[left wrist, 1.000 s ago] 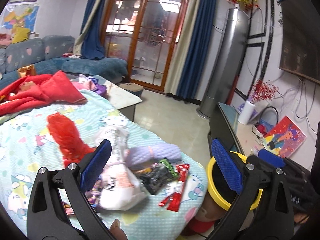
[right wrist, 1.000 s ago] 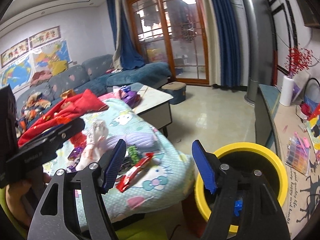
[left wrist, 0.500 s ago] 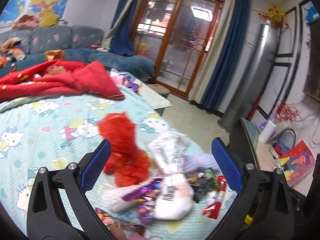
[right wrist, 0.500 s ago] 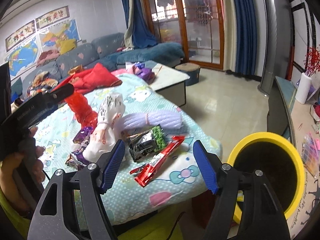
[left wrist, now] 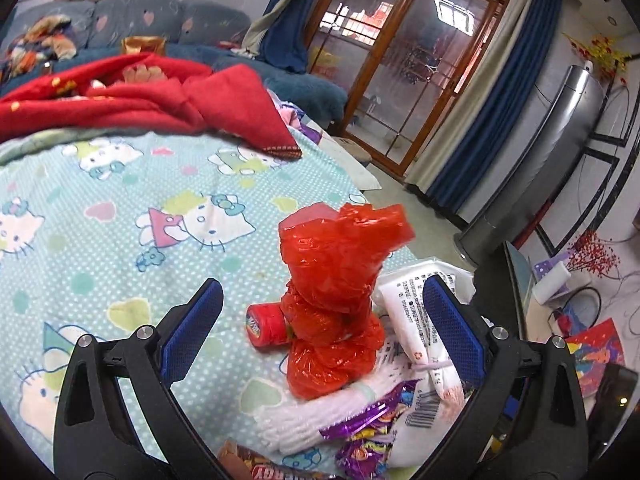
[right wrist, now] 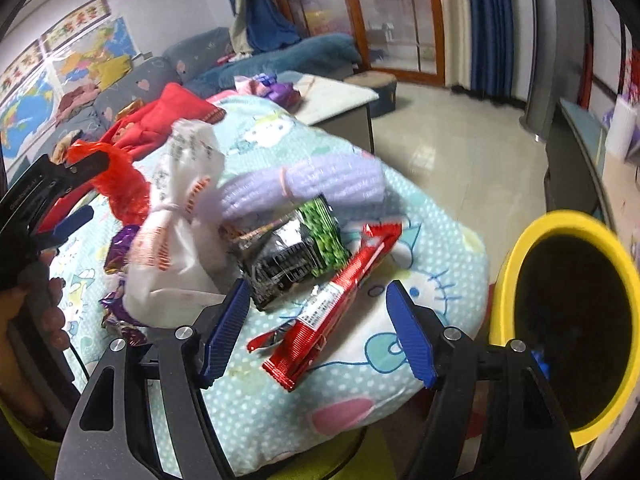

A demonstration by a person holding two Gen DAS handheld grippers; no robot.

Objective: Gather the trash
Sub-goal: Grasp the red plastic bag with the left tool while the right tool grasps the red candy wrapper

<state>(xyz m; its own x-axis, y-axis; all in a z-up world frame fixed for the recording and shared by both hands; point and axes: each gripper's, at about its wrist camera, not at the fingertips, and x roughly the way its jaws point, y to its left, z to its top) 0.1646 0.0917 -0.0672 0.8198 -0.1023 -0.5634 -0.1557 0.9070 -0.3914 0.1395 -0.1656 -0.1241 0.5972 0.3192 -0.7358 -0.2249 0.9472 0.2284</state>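
Trash lies in a heap on a light blue cartoon-print quilt (left wrist: 100, 216). A crumpled red plastic bag (left wrist: 336, 300) stands between the wide-apart fingers of my left gripper (left wrist: 320, 328), which is open and touches nothing. A small red can (left wrist: 266, 324) lies beside the bag. In the right wrist view my right gripper (right wrist: 316, 332) is open over a long red snack wrapper (right wrist: 332, 304). Behind it lie a black and green packet (right wrist: 296, 252), a knotted white bag (right wrist: 176, 240) and a purple bundle (right wrist: 304, 188). A yellow-rimmed bin (right wrist: 568, 320) stands at the right.
A red blanket (left wrist: 140, 100) lies at the back of the quilt, with a blue sofa (left wrist: 160, 24) behind. Purple candy wrappers (left wrist: 360, 440) sit near the white bag. A hand (right wrist: 44, 312) holds the left gripper at the left of the right wrist view. Tiled floor (right wrist: 460, 152) lies beyond.
Both grippers have come down closer to the trash heap. The left one swung left, so the red bag now sits between its fingers. The right one now frames the red wrapper.
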